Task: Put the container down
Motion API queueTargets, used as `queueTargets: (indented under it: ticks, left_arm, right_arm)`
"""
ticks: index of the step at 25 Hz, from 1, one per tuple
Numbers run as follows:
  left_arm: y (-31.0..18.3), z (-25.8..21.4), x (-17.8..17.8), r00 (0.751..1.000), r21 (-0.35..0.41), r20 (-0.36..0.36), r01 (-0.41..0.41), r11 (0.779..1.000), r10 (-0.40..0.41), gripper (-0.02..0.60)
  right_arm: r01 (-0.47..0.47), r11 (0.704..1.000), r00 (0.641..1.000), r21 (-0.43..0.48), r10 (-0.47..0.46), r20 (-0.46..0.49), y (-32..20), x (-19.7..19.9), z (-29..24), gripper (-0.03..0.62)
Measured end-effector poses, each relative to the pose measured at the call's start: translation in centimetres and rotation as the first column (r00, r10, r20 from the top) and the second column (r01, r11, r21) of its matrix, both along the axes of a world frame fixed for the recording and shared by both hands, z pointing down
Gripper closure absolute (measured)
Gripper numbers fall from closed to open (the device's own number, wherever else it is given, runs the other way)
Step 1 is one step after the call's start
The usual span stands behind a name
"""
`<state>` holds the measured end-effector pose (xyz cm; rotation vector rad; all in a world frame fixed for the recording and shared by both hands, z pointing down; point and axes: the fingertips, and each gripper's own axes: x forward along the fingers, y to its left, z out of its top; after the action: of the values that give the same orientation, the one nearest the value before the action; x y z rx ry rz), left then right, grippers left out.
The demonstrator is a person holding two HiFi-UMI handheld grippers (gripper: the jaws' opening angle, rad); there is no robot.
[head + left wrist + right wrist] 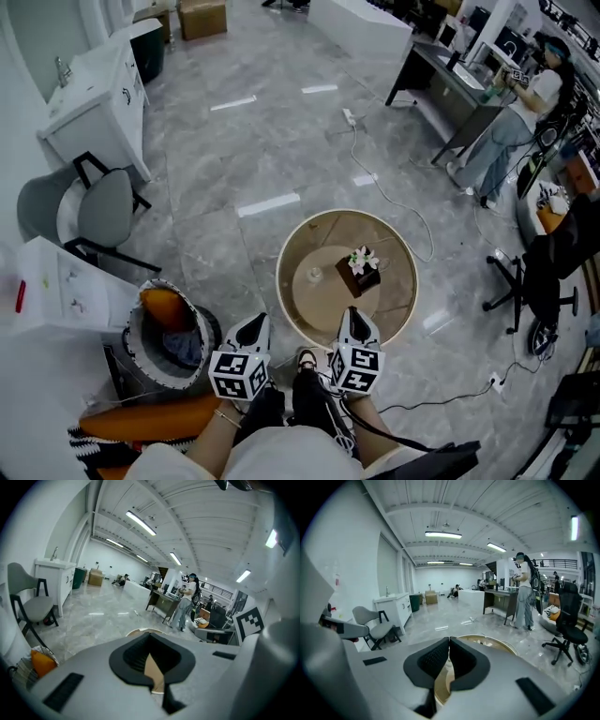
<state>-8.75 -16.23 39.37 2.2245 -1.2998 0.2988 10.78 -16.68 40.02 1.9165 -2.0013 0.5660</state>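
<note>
A dark box-shaped container holding white flowers (pixel 360 272) stands on the round tan table (pixel 323 309), right of its middle. A small clear cup (pixel 314 275) stands to the container's left. My left gripper (pixel 253 325) and right gripper (pixel 355 316) hover side by side at the table's near edge, close to my body and apart from the container. In the left gripper view the jaws (pixel 150 637) meet at their tips with nothing between them. The right gripper view shows its jaws (pixel 449 641) likewise shut and empty, over the table rim (pixel 497 644).
A round basket with an orange item (pixel 169 328) stands at my left. A grey chair (pixel 94 211) and a white sink cabinet (pixel 98 103) lie further left. A cable (pixel 394 202) runs over the floor behind the table. A person (pixel 525 112) stands at a desk; a black office chair (pixel 539 272) is right.
</note>
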Motion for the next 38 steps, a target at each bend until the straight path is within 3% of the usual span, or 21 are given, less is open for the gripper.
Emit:
queueTargets:
  ticks: [5,10,19,25,38]
  left_arm:
    - [1.3,-3.8,1.3,0.999,0.042,-0.002,-0.035,0.998,0.035,0.574]
    - [1.6,-6.6,3.9,0.998,0.112,0.031,-0.055,0.992,0.052,0.574]
    - [3.2,-9.0,7.1,0.999,0.14,0.048,0.0,0.99,-0.006,0.574]
    - [3.6,-9.3,8.0,0.998,0.134,0.059,0.026,0.991,-0.034,0.574]
    - [3.6,-10.2,9.7,0.994,0.15,0.102,-0.044,0.988,0.029,0.574]
  right_arm:
    - [-0.037,0.999,0.999,-0.004,0.037,-0.024,3.3,1.9,-4.0,0.569]
    - [-0.077,0.997,0.994,0.01,0.078,-0.083,5.9,6.7,-6.5,0.569]
    - [-0.101,0.995,0.991,0.009,0.102,-0.088,9.1,14.6,-9.1,0.569]
    - [-0.066,0.998,0.994,0.016,0.067,-0.081,9.2,15.7,-9.6,0.571]
    - [-0.065,0.998,0.996,0.0,0.065,-0.054,8.2,15.1,-9.1,0.571]
